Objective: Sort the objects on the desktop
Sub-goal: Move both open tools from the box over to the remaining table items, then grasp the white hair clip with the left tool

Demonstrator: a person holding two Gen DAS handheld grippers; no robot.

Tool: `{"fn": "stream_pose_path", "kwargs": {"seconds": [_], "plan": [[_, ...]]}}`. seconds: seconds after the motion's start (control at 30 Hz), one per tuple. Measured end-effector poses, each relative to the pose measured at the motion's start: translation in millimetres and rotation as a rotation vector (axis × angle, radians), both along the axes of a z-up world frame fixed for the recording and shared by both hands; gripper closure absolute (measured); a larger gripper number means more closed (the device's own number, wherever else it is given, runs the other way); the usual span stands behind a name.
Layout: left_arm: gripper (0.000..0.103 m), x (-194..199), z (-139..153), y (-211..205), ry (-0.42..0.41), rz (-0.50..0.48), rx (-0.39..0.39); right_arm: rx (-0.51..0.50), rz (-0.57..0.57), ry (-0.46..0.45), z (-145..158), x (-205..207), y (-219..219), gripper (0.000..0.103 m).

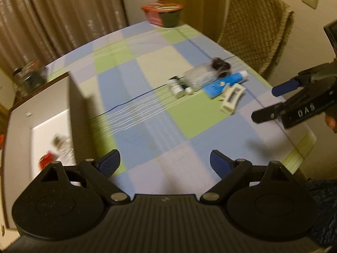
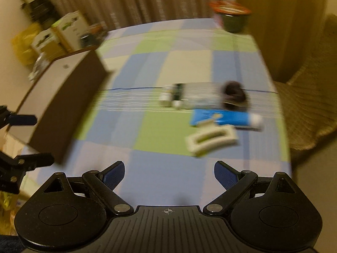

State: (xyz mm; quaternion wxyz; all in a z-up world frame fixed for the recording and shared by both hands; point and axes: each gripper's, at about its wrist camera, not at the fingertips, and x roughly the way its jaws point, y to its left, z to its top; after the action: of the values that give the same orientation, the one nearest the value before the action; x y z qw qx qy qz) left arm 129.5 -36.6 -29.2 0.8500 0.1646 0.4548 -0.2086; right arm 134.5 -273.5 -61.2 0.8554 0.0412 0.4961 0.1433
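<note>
A checked cloth (image 1: pixel 147 105) is spread over the worktop, curtains (image 1: pixel 52 10) behind. Tube (image 2: pixel 225 118) and clip (image 2: pixel 210 140) are seen ahead of both claws (image 1: pixel 165 162) (image 2: pixel 169 174), each released, nothing held.

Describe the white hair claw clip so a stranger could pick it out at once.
Start at the checked tablecloth and find the cluster of small things near its right edge. The hair claw clip lies nearest the right gripper, just in front of the blue tube. It alone is cream-white, with an open rectangular slot.
</note>
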Motion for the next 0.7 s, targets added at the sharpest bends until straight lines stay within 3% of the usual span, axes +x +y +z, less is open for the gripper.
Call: {"fn": "stream_pose_path", "kwargs": {"seconds": [0.37, 0.6, 0.7], "plan": [[0.014, 33, -40, -82, 0.035, -0.123, -0.023, -0.032, -0.134, 0.032, -12, 3, -83, 0.009], [0.025, 52, -68, -136, 0.041, -0.236, -0.050, -0.055, -0.184, 0.051, -28, 15, -126, 0.009], [0.025, 62, -82, -155, 0.038, -0.266, -0.054, -0.052, -0.202, 0.067, -35, 19, -141, 0.009]]}}
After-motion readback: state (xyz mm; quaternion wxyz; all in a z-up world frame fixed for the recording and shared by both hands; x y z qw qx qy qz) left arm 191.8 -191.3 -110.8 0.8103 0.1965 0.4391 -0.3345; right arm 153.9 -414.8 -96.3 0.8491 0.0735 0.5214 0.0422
